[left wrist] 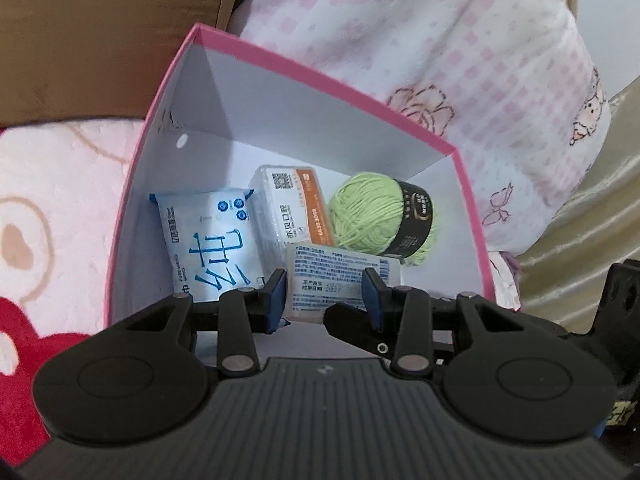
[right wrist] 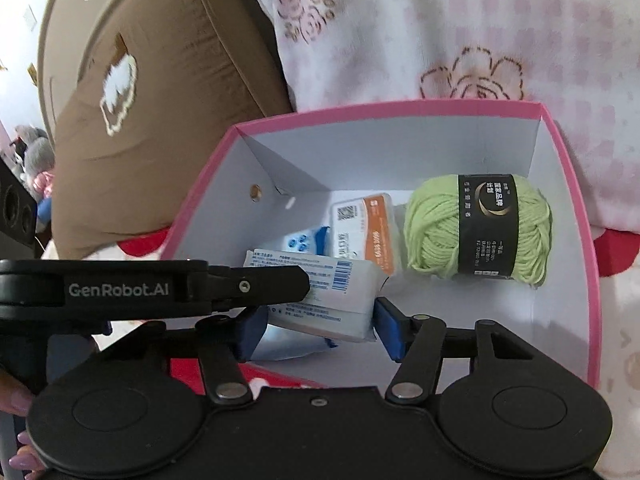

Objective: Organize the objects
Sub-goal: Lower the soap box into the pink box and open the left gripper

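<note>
A pink box (left wrist: 320, 76) (right wrist: 380, 109) with a white inside holds a green yarn ball (left wrist: 364, 216) (right wrist: 436, 232), an orange-and-white pack (left wrist: 292, 200) (right wrist: 372, 224) and a blue-and-white wipes pack (left wrist: 208, 240) (right wrist: 304, 242). My left gripper (left wrist: 325, 280) is shut on a white tissue pack (left wrist: 340, 272) (right wrist: 332, 300) with a barcode, just over the wipes pack. It reaches in from the left in the right wrist view, one of its fingers (right wrist: 280, 280) lying across the pack. My right gripper (right wrist: 318, 320) has its jaws apart; the tissue pack shows in the gap, and no pad visibly presses on it.
The box stands on soft bedding. A brown cushion (left wrist: 100, 40) (right wrist: 160, 100) lies behind on the left and a pink floral blanket (left wrist: 440, 60) (right wrist: 480, 40) behind. A pink-and-red plush cover (left wrist: 48, 220) is at the left, gold fabric (left wrist: 580, 240) at the right.
</note>
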